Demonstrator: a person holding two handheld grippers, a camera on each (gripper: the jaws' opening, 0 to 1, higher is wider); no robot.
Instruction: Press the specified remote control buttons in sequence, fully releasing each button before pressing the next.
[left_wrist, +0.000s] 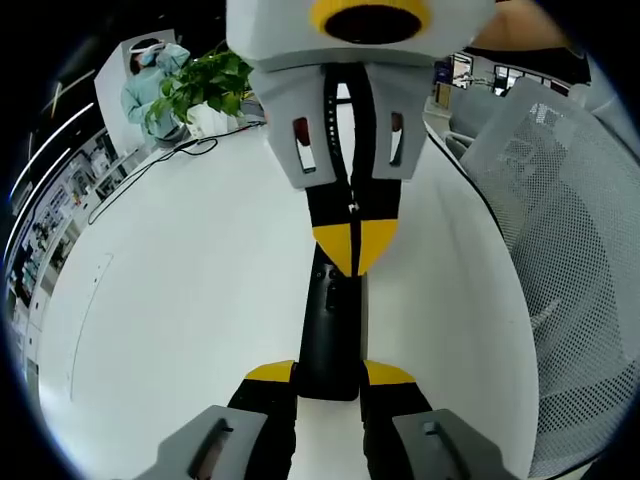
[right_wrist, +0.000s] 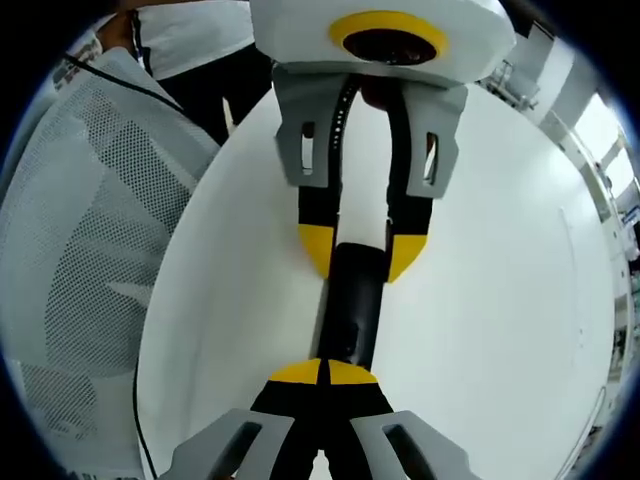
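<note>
While the white table (left_wrist: 180, 300) carries everything, I take the black remote control (left_wrist: 330, 330) lying flat at its middle as my landmark. On one side of the remote stands a mesh chair (left_wrist: 570, 250); far beyond its other end sit a potted plant (left_wrist: 205, 85) and a black cable (left_wrist: 150, 170). My left gripper (left_wrist: 330, 375) clamps the remote's near end with a jaw on each side, I judge to keep it from sliding. My right gripper (right_wrist: 323, 373) has its yellow tips pressed together, poised at the remote's opposite end, making one narrow point for pressing buttons.
</note>
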